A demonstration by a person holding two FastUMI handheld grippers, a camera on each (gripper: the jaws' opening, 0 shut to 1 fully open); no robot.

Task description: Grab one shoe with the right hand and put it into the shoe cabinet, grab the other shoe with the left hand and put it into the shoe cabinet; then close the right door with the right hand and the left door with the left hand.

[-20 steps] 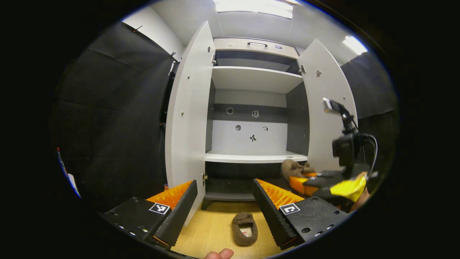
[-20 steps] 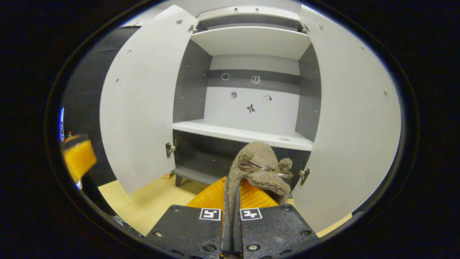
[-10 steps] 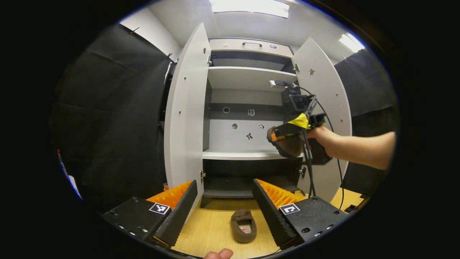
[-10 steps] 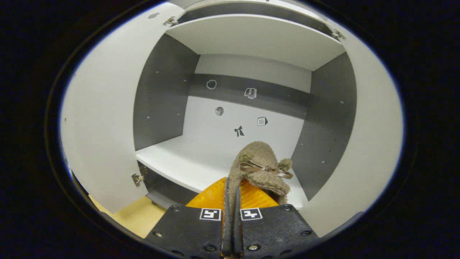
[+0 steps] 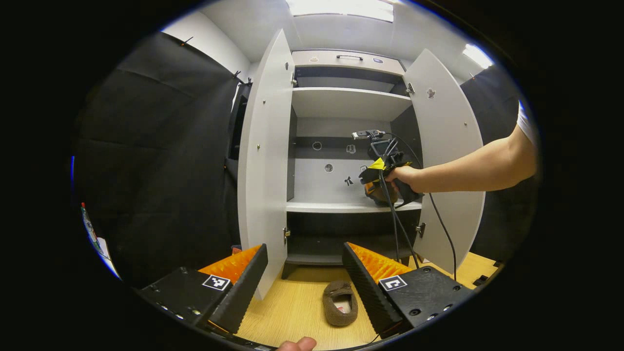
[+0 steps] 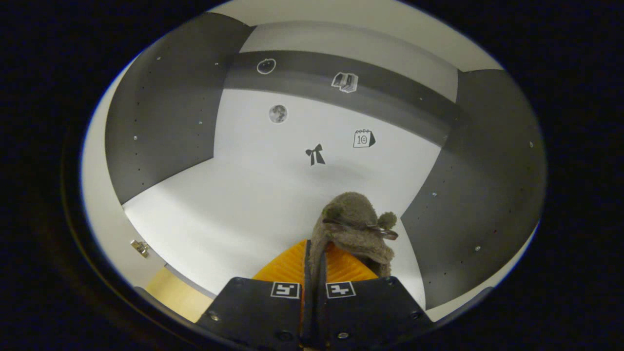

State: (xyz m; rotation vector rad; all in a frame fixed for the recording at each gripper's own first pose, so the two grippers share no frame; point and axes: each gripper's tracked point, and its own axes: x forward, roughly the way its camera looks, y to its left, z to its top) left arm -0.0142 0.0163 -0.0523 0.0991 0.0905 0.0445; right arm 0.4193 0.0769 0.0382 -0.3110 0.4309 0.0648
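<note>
My right gripper [image 6: 314, 253] is shut on a fuzzy brown shoe [image 6: 356, 229] with a ribbon bow, held just above the white middle shelf [image 6: 234, 209] inside the shoe cabinet. In the left gripper view that same gripper [image 5: 378, 183] and the hand holding it reach into the cabinet's right side above the shelf [image 5: 331, 207]. The other brown shoe [image 5: 340, 302] lies on the wooden floor before the cabinet, between the fingers of my left gripper [image 5: 304, 273], which stands open and well short of it. Both cabinet doors, left [image 5: 265, 161] and right [image 5: 446, 156], stand wide open.
The wooden floor [image 5: 292, 312] runs up to the cabinet's base. An upper shelf [image 5: 348, 100] and a dark lower compartment [image 5: 341, 234] sit above and below the middle shelf. Small stickers [image 6: 316, 153] mark the back panel. A cable [image 5: 397, 229] hangs from the right gripper.
The right gripper has carried its shoe from low outside the cabinet up and deep into the middle compartment, over the shelf. The left gripper has barely shifted; the floor shoe stays put.
</note>
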